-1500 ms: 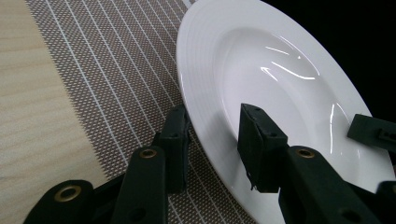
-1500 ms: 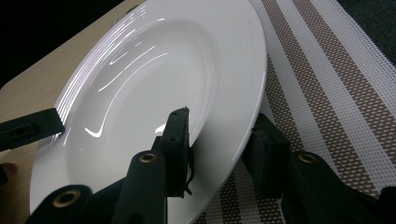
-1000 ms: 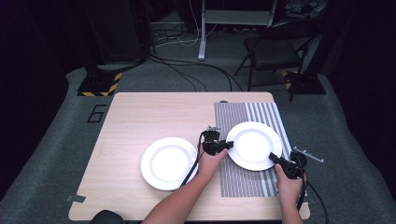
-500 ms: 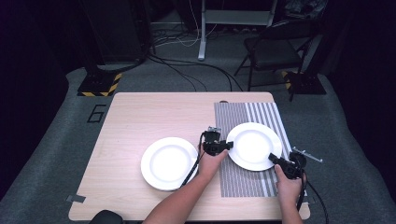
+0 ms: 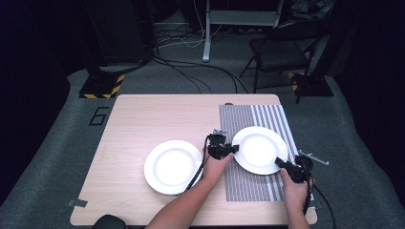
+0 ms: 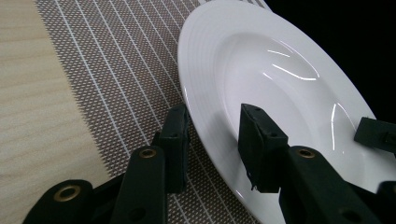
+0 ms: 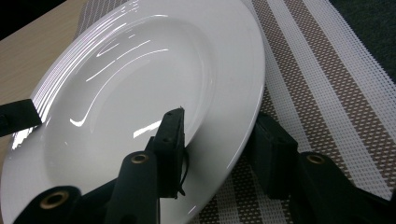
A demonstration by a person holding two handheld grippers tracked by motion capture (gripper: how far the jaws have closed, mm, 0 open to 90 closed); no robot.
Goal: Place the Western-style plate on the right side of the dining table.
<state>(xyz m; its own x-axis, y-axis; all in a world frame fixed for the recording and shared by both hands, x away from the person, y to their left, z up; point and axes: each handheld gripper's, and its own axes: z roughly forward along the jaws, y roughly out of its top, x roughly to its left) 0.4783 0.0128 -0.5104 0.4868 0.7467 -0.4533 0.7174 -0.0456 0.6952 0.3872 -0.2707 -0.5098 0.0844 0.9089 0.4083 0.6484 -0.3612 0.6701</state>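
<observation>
A: We are looking down on the wooden table (image 5: 157,114), where the white plate (image 5: 260,149) is lying on the striped placemat (image 5: 253,191) at the table's right side. Our left gripper (image 5: 232,149) is straddling the plate's left rim, and our right gripper (image 5: 279,162) is straddling its near right rim.

B: In the left gripper view the left gripper (image 6: 212,140) has one jaw under the rim on the mat and the other over the plate's inner slope, and a gap is showing on both sides, so it is not clamping. The right gripper (image 7: 219,140) has just been opening, with the rim between its jaws and daylight beside the outer one.

A: How much room are we seeing at the edges?

B: The placemat is running almost to the table's right and near edges, so the right hand (image 5: 296,188) is working just beside the corner. To the left, a second white plate (image 5: 173,167) is sitting near the left forearm, with bare wood beyond it.

A: What is hard to make out?

B: The plate's underside is hidden, so we cannot tell whether it is resting fully flat. Beyond the table, the floor with its cables and the folding chair (image 5: 282,50) is dark.
</observation>
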